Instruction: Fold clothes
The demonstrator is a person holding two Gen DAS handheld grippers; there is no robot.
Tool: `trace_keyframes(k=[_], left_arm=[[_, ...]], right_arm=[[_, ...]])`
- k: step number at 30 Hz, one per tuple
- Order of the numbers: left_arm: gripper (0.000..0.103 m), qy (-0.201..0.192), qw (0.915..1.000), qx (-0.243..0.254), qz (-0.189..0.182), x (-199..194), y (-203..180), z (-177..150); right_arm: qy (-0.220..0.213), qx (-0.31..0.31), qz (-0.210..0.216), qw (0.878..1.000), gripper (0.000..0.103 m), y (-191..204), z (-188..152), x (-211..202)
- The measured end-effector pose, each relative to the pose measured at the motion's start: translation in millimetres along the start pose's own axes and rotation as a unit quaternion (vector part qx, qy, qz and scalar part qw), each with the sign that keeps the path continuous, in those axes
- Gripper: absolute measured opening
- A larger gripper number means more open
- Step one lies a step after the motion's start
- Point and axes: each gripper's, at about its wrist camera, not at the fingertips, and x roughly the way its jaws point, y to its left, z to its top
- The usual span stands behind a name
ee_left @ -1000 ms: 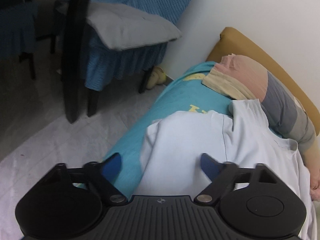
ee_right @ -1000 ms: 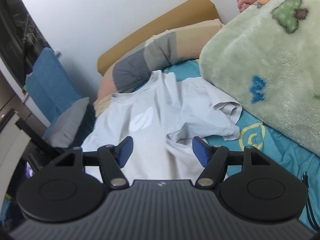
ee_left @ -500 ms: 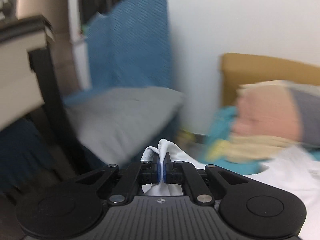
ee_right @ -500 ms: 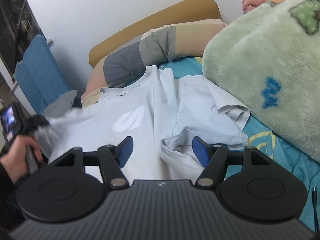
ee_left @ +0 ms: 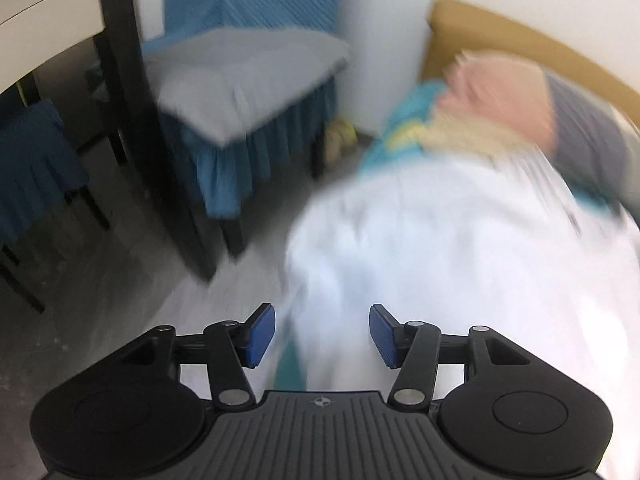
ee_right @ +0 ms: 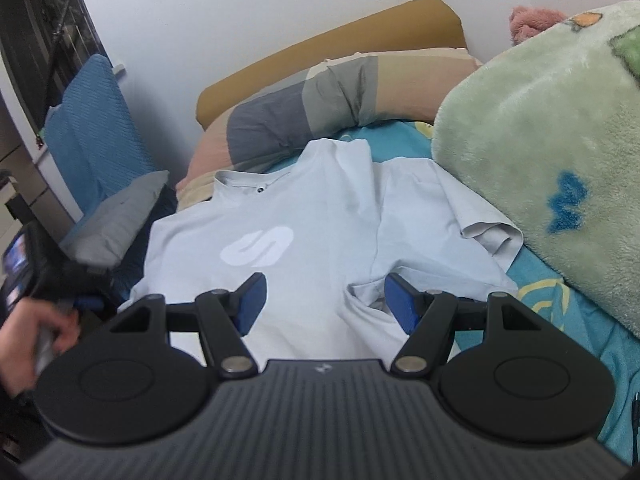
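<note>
The left gripper (ee_left: 322, 334) has just been opening, its jaws spread with nothing pinched; the right gripper (ee_right: 325, 302) hangs spread over the shirt (ee_right: 320, 216) lying on the bed (ee_right: 552, 292). The shirt's left edge droops off the mattress and may slide floorward. Farther back, the bunched right sleeve (ee_right: 472, 224) could fold in crooked.

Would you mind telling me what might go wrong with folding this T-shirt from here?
The T-shirt reaches the bed's left side, so that edge may slip off. Its right sleeve lies bunched against the green blanket, and a fold could trap the wrinkle. The left claw, jaws just opened, holds nothing, so the spread side may sag.
</note>
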Motion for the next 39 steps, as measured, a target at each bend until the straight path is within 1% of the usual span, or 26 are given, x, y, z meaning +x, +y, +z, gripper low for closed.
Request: trace_keyframes(k=[2, 5, 7, 9, 12, 14, 16, 18, 21, 22, 24, 25, 26, 28, 30, 32, 33, 37, 39], left_arm=[[0.055, 0.038, 0.9991, 0.008, -0.020, -35, 2, -43], [0.054, 0.088, 0.9951, 0.021, -0.039, -83, 4, -104], [0.052, 0.112, 0.9914, 0.039, -0.056, -111, 0, -141], [0.049, 0.124, 0.9878, 0.060, -0.072, -135, -8, -171], [0.046, 0.130, 0.9829, 0.105, -0.078, -162, -26, -204], [0.046, 0.128, 0.9792, 0.138, -0.076, -174, -41, -220], [0.046, 0.130, 0.9753, 0.168, -0.061, -176, -56, -232], [0.046, 0.138, 0.9717, 0.188, -0.041, -172, -67, -242], [0.046, 0.154, 0.9647, 0.213, -0.021, -164, -76, -255], [0.044, 0.158, 0.9627, 0.219, -0.017, -162, -78, -259], [0.021, 0.163, 0.9611, 0.223, -0.012, -161, -77, -260], [0.014, 0.163, 0.9613, 0.222, -0.013, -163, -75, -258], [0.003, 0.164, 0.9612, 0.221, -0.016, -166, -72, -256], [0.003, 0.166, 0.9602, 0.223, -0.025, -176, -66, -250], [0.003, 0.169, 0.9603, 0.221, -0.023, -188, -54, -242], [0.003, 0.181, 0.9629, 0.199, -0.016, -198, -35, -230], [0.003, 0.190, 0.9638, 0.187, -0.007, -201, -24, -224], [0.003, 0.213, 0.9635, 0.152, 0.056, -206, 17, -205], [0.003, 0.227, 0.9638, 0.121, 0.071, -209, 32, -201]], right_arm=[[-0.004, -0.001, 0.004, 1.000, 0.068, 1, 0, -7], [-0.013, -0.014, 0.002, 1.000, 0.068, 2, -3, -20], [-0.017, -0.021, -0.003, 1.000, 0.068, 1, -6, -29], [-0.016, -0.020, -0.005, 1.000, 0.068, 0, -8, -39], [-0.013, -0.023, -0.016, 1.000, 0.068, -2, -13, -53], [-0.015, -0.031, -0.025, 0.999, 0.068, -2, -16, -62], [-0.016, -0.039, -0.033, 0.999, 0.068, -3, -18, -70], [-0.014, -0.043, -0.038, 0.998, 0.068, -5, -20, -76], [-0.012, -0.041, -0.042, 0.998, 0.068, -9, -21, -84], [-0.011, -0.039, -0.043, 0.998, 0.068, -10, -22, -87], [-0.012, -0.036, -0.044, 0.998, 0.068, -12, -23, -94], [-0.014, -0.035, -0.044, 0.998, 0.068, -13, -24, -97], [-0.015, -0.033, -0.043, 0.998, 0.068, -13, -24, -100], [-0.018, -0.031, -0.040, 0.999, 0.068, -14, -23, -103], [-0.019, -0.030, -0.037, 0.999, 0.068, -15, -23, -105], [-0.020, -0.029, -0.034, 0.999, 0.068, -15, -23, -106], [-0.020, -0.028, -0.032, 0.999, 0.068, -15, -23, -107], [-0.018, -0.024, -0.027, 0.999, 0.068, -16, -22, -107], [-0.018, -0.024, -0.025, 0.999, 0.068, -15, -22, -108]])
